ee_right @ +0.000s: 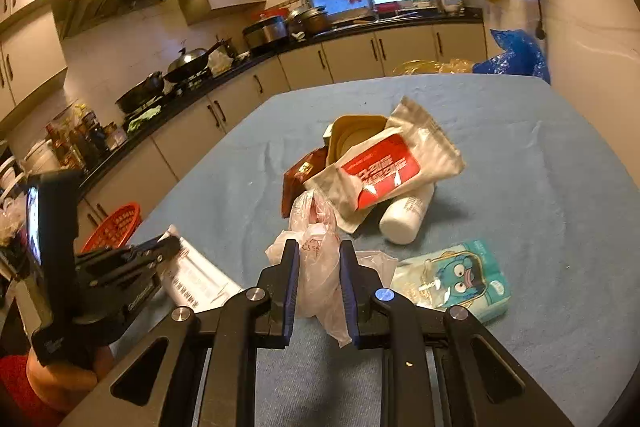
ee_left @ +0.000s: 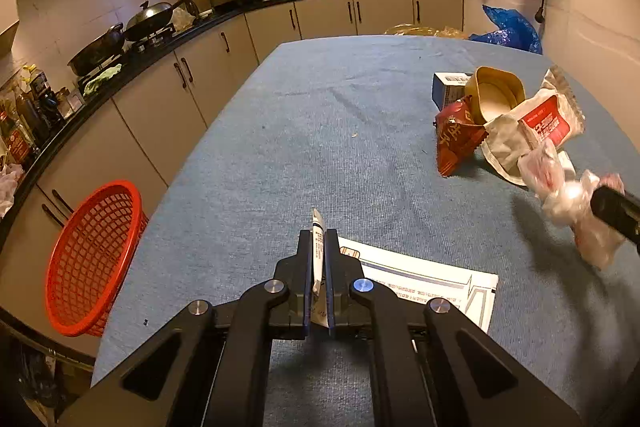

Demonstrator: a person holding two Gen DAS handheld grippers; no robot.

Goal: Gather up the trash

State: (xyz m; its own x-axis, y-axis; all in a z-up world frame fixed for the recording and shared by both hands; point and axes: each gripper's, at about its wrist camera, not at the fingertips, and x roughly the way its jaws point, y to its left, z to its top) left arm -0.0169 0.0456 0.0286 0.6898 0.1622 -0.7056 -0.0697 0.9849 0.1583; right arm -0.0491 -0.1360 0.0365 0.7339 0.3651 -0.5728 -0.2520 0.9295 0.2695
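Note:
My left gripper [ee_left: 318, 239] is shut on a thin white tube-like wrapper [ee_left: 318, 251], held above the blue table [ee_left: 320, 115]. My right gripper [ee_right: 319, 251] is shut on a crumpled clear plastic bag [ee_right: 316, 267]; it also shows blurred in the left wrist view [ee_left: 568, 195]. A trash pile lies further back on the table: a white-and-red pouch [ee_right: 384, 171], a dark red wrapper [ee_right: 298, 179], a tan cup [ee_right: 352, 135], a white bottle [ee_right: 406, 215]. A red mesh basket [ee_left: 92, 255] stands beyond the table's left edge.
A white printed paper [ee_left: 424, 283] lies under the left gripper. A teal cartoon tissue pack [ee_right: 456, 279] lies at the right. A small box [ee_left: 448, 89] sits behind the cup. Kitchen counter with pans [ee_left: 120, 43] runs along the left; blue bag [ee_left: 512, 27] at far right.

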